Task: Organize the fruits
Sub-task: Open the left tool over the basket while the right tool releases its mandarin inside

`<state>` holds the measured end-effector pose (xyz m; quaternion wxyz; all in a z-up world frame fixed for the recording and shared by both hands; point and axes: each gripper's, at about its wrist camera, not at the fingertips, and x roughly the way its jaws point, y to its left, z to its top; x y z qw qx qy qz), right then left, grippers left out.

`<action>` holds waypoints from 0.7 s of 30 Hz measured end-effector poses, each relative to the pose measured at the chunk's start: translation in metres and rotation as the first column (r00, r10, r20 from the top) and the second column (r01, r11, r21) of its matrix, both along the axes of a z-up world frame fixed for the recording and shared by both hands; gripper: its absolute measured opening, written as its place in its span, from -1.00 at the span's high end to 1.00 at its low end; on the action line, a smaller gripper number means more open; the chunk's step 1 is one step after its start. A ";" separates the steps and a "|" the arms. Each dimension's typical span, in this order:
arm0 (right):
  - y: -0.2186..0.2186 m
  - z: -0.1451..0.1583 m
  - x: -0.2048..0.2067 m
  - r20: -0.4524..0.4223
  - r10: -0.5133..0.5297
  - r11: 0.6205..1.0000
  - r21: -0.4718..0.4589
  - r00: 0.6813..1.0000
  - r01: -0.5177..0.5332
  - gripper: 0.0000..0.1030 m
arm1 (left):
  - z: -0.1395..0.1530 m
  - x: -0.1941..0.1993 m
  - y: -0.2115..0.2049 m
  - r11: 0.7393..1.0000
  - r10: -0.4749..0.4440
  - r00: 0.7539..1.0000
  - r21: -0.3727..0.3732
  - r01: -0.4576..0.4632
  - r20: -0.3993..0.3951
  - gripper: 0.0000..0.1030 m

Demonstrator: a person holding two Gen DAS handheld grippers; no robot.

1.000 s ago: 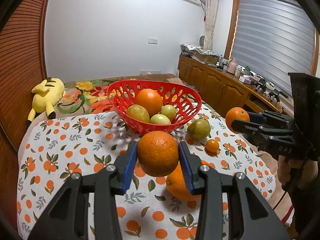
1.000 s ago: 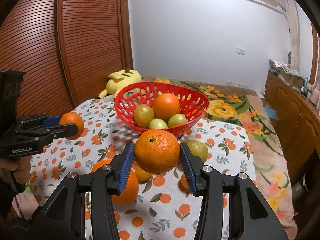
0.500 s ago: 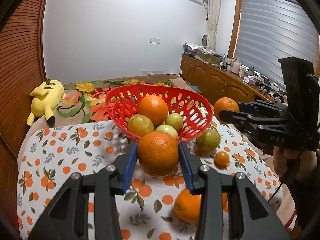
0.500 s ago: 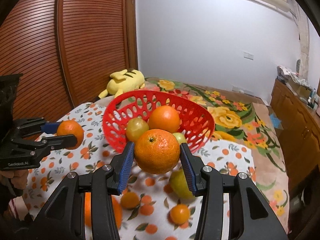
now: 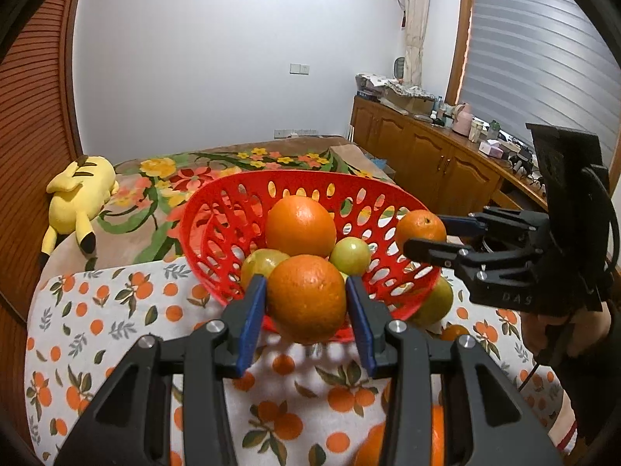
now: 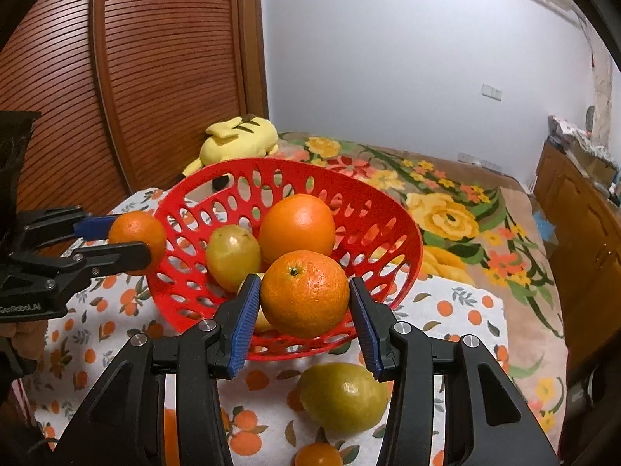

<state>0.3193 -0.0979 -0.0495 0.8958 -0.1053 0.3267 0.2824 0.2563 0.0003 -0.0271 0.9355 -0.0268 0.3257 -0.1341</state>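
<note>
You brought both oranges in over the red basket [image 5: 217, 209] since a second ago. The left gripper [image 5: 306, 305] pinched its orange [image 5: 306, 297], the right gripper [image 6: 304, 295] its own [image 6: 304, 291] (neither released yet). Dropping them in looked next.

Glossy perforated red plastic basket [image 5: 217, 217]; dimpled orange [image 6: 304, 293] peel; printed cloth tablecloth [image 5: 97, 330]; slatted wood door [image 6: 155, 62].
</note>
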 end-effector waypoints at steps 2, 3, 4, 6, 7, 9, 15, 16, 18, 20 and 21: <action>-0.001 -0.003 0.003 -0.010 0.004 1.000 0.004 1.000 -0.004 0.08 | -0.003 0.006 -0.002 1.000 -0.004 1.000 0.001 0.004 -0.006 0.22; -0.002 -0.005 0.004 -0.012 0.004 1.000 0.008 1.000 -0.004 0.06 | -0.004 0.010 -0.002 1.000 -0.005 1.000 0.003 0.005 -0.010 0.22; -0.002 -0.005 0.005 -0.012 0.004 1.000 0.010 1.000 -0.004 0.06 | -0.006 0.013 -0.002 1.000 -0.004 1.000 0.003 0.004 -0.014 0.22; -0.002 -0.004 0.004 -0.010 0.006 1.000 0.013 1.000 -0.006 0.06 | -0.008 0.018 -0.002 1.000 -0.005 1.000 0.000 0.005 -0.021 0.23; -0.003 -0.003 0.004 -0.008 0.005 1.000 0.016 1.000 -0.005 0.06 | -0.009 0.021 -0.003 1.000 -0.005 1.000 -0.002 0.005 -0.024 0.23; -0.004 -0.001 0.003 -0.005 0.004 1.000 0.021 1.000 -0.004 0.06 | -0.011 0.025 -0.004 1.000 -0.006 1.000 0.001 0.006 -0.026 0.22; -0.010 0.005 -0.001 0.008 -0.004 0.999 0.042 1.000 0.004 0.04 | -0.017 0.035 -0.007 1.000 -0.004 0.999 0.011 0.005 -0.037 0.22; -0.011 0.006 -0.002 0.010 -0.005 0.999 0.044 1.000 0.004 0.03 | -0.017 0.036 -0.007 1.000 -0.005 0.999 0.011 0.006 -0.038 0.22; -0.014 0.008 -0.004 0.015 -0.007 0.999 0.046 1.000 0.006 0.03 | -0.018 0.037 -0.010 1.000 -0.008 0.999 0.013 0.009 -0.039 0.22; -0.014 0.010 -0.006 0.017 -0.007 0.999 0.049 1.000 0.007 0.02 | -0.018 0.038 -0.011 1.000 -0.011 0.999 0.014 0.012 -0.039 0.22; -0.015 0.011 -0.007 0.019 -0.007 0.999 0.050 1.000 0.006 0.02 | -0.018 0.039 -0.012 1.000 -0.013 0.999 0.015 0.013 -0.040 0.22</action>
